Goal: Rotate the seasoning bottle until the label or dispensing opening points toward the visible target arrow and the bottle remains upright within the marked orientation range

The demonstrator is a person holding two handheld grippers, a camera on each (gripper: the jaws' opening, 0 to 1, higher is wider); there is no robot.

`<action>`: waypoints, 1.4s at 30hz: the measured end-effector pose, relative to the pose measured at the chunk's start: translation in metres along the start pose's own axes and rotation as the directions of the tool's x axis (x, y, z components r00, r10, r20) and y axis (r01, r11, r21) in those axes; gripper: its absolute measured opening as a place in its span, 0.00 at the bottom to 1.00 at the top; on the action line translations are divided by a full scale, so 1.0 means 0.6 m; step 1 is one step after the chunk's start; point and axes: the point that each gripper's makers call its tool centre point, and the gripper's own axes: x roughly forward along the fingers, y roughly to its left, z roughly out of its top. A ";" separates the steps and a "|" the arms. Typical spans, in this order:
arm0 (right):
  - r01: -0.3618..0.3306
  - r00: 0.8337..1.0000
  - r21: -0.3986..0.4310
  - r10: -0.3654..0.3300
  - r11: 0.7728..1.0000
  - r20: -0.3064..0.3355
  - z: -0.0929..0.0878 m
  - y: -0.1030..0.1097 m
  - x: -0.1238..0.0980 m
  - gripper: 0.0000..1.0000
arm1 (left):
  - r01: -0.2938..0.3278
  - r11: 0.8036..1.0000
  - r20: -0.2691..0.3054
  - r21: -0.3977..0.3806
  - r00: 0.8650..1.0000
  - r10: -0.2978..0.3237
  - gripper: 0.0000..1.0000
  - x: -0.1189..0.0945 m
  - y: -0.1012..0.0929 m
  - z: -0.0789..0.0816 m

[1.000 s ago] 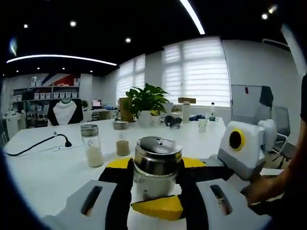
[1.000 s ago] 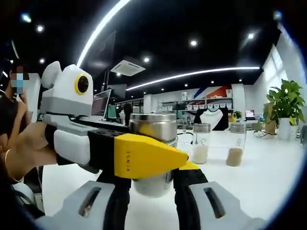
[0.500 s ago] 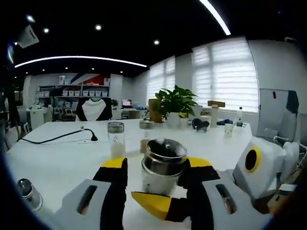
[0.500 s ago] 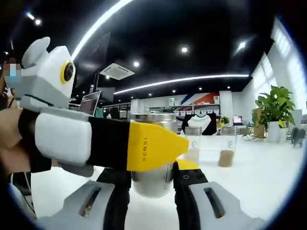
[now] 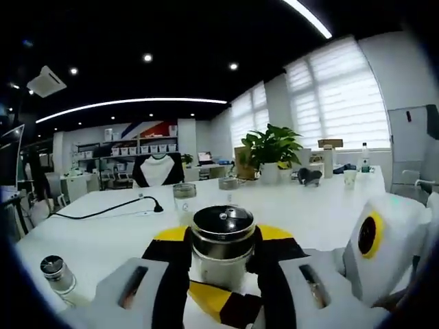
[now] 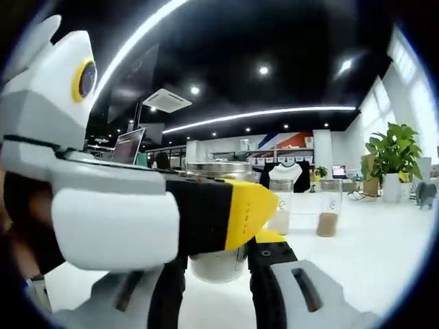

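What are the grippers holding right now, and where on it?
Both the left gripper and the right gripper close on the seasoning bottle, jaws pressing its steel body from opposite sides just below the lid.

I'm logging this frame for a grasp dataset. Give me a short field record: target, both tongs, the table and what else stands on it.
target: seasoning bottle, steel, upright
left tongs: jaws close on either side of the bottle; contact unclear
right tongs: jaws flank the bottle base
crossing: left tongs' yellow tip passes in front of the bottle in the right gripper view
table: white
other items: two glass jars, small shaker, black cable, potted plant
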 end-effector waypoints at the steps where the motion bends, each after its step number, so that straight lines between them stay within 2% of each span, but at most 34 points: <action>1: -0.001 1.000 0.005 0.001 1.000 -0.002 -0.001 0.000 0.000 0.31 | 0.001 1.000 0.000 0.002 1.000 -0.001 0.38 0.000 0.000 -0.001; 7: 0.008 1.000 0.011 -0.008 1.000 -0.002 0.000 -0.010 -0.005 0.31 | 0.097 0.995 0.012 -0.013 0.995 -0.096 0.37 0.005 -0.010 -0.001; 9: 0.006 1.000 0.015 -0.006 1.000 -0.001 0.000 -0.012 -0.006 0.31 | 0.111 0.994 0.013 -0.013 0.994 -0.111 0.37 0.006 -0.010 0.000; 10: -0.012 1.000 0.018 0.012 1.000 -0.005 0.000 -0.013 -0.008 0.31 | 0.143 0.990 0.004 -0.012 0.990 -0.143 0.37 0.007 -0.013 -0.002; 14: -0.076 0.997 0.036 0.076 0.996 -0.007 -0.003 -0.007 -0.010 0.31 | 0.202 0.979 -0.007 0.013 0.979 -0.202 0.36 0.007 -0.014 -0.007; 17: -0.088 0.996 0.029 0.088 0.996 -0.002 0.000 -0.008 -0.012 0.31 | 0.252 0.968 0.000 0.003 0.968 -0.252 0.36 0.009 -0.015 -0.006; 19: -0.131 0.991 0.026 0.131 0.991 -0.002 0.004 -0.005 -0.014 0.31 | 0.308 0.951 -0.001 -0.003 0.951 -0.308 0.36 0.008 -0.016 -0.003; 20: -0.152 0.988 0.026 0.153 0.988 -0.005 0.005 -0.003 -0.015 0.30 | 0.318 0.948 -0.005 -0.001 0.948 -0.318 0.36 0.008 -0.016 -0.003; 23: -0.194 0.981 0.027 0.194 0.981 0.001 0.012 -0.001 -0.018 0.30 | 0.400 0.916 -0.003 0.030 0.916 -0.400 0.36 0.007 -0.018 0.005; 24: -0.212 0.977 0.030 0.212 0.977 0.003 0.014 0.000 -0.019 0.30 | 0.436 0.899 -0.001 0.045 0.900 -0.436 0.36 0.004 -0.021 0.007; 25: -0.226 0.974 0.030 0.226 0.974 0.005 0.016 0.001 -0.020 0.30 | 0.452 0.891 0.001 0.040 0.892 -0.453 0.36 0.003 -0.021 0.008; 27: -0.262 0.965 0.028 0.262 0.965 -0.001 0.016 0.006 -0.023 0.30 | 0.508 0.861 -0.012 0.021 0.862 -0.507 0.36 -0.002 -0.024 0.008; 28: -0.276 0.961 0.024 0.277 0.961 -0.004 0.016 0.008 -0.025 0.30 | 0.525 0.851 -0.011 0.008 0.851 -0.525 0.36 -0.004 -0.025 0.008; 30: -0.317 0.948 0.020 0.318 0.948 -0.012 0.015 0.014 -0.030 0.30 | 0.587 0.810 -0.016 -0.005 0.810 -0.587 0.36 -0.013 -0.032 0.007; 31: -0.340 0.940 0.025 0.340 0.940 -0.016 0.014 0.017 -0.033 0.31 | 0.594 0.805 -0.015 -0.011 0.805 -0.594 0.36 -0.014 -0.032 0.007; 32: -0.364 0.931 0.030 0.364 0.931 -0.021 0.013 0.021 -0.035 0.31 | 0.617 0.787 -0.021 -0.007 0.787 -0.617 0.36 -0.019 -0.036 0.006; 33: -0.377 0.926 0.032 0.378 0.926 -0.020 0.013 0.022 -0.037 0.31 | 0.625 0.780 -0.020 -0.011 0.780 -0.625 0.36 -0.020 -0.037 0.006; 35: -0.406 0.913 0.052 0.407 0.913 -0.012 0.014 0.024 -0.042 0.33 | 0.658 0.752 -0.015 -0.020 0.752 -0.659 0.36 -0.027 -0.042 0.007; 38: -0.434 0.900 0.032 0.435 0.900 -0.023 0.012 0.027 -0.049 0.35 | 0.683 0.731 -0.028 -0.011 0.730 -0.683 0.36 -0.032 -0.048 0.006; 39: -0.442 0.896 0.020 0.442 0.897 -0.031 0.010 0.028 -0.050 0.35 | 0.695 0.718 -0.047 0.008 0.718 -0.694 0.36 -0.035 -0.051 0.003; 42: -0.470 0.881 0.000 0.469 0.883 -0.056 0.005 0.035 -0.053 0.34 | 0.714 0.699 -0.081 0.039 0.699 -0.710 0.36 -0.037 -0.059 -0.003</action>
